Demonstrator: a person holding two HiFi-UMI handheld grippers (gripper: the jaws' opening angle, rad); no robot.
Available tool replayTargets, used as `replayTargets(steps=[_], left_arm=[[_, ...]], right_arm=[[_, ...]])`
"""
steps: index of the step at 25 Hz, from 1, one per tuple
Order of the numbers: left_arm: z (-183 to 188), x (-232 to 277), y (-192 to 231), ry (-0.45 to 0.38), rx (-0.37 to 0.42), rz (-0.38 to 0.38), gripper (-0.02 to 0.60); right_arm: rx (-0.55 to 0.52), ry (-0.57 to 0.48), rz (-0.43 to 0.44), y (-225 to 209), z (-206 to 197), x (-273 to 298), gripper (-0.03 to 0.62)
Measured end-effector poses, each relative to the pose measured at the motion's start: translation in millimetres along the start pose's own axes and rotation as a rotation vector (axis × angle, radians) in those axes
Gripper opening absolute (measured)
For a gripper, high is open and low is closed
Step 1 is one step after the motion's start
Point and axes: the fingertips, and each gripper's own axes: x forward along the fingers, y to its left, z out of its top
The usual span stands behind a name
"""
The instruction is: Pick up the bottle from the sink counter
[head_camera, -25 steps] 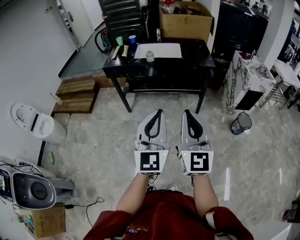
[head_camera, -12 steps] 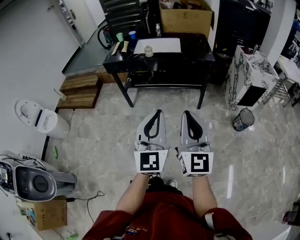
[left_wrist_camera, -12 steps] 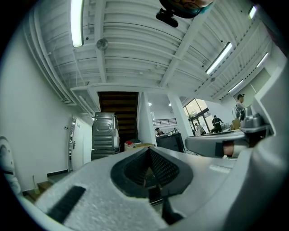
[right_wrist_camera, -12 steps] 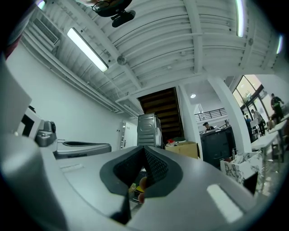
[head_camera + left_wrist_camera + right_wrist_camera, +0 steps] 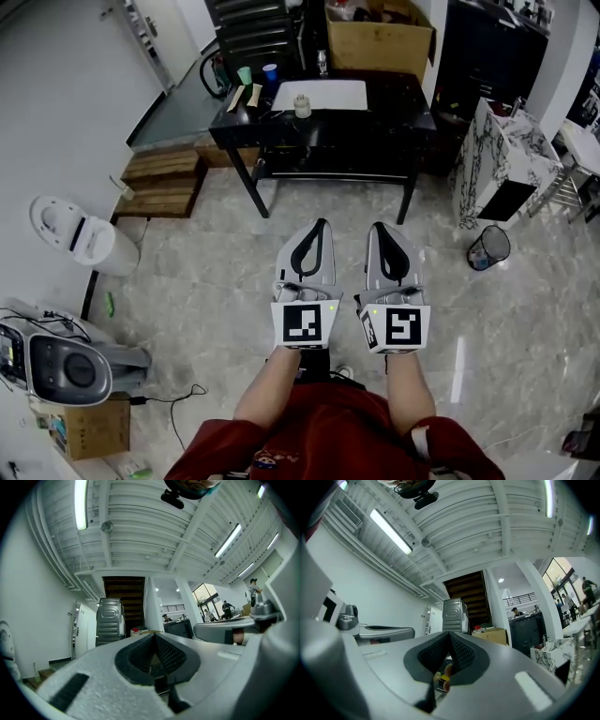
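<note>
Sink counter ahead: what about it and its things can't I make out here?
- Head view: the bottle on the sink counter is too small to show label or contents.
- Head view: the cardboard box is cut off by the top edge.
- Left gripper view: the shut left tongs hide the counter.
- Right gripper view: the shut right tongs leave only coloured specks.

Grey marble floor (image 5: 206, 281) meets a white wall (image 5: 66, 103). Wooden pallets (image 5: 159, 183) lie near it. Tube lights (image 5: 80, 503) line the ribbed ceiling (image 5: 140, 541).
</note>
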Motion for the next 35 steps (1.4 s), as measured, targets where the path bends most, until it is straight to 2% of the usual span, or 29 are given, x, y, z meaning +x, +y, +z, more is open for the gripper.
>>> replayTargets(steps=[4,13,24,35], left_arm=[[-9,17,15,0.01,-0.023,0.015,0.003],[-34,77,72,-0.004,-0.007,0.02,0.003],[-57,167,149,-0.013,-0.038,-0.005,0.003],[-69,229,211,-0.039,-0.05,-0.014,0.003]], right_arm=[[-0.009,0.005,0.006,-1,-5,24,0.002],[-0.053,0.019,0.018,0,-24,106,0.002],[-0.075,0.033,-0.005,2,-42,223,0.002],[-0.1,0.031,-0.05,1,-54,306,0.002]])
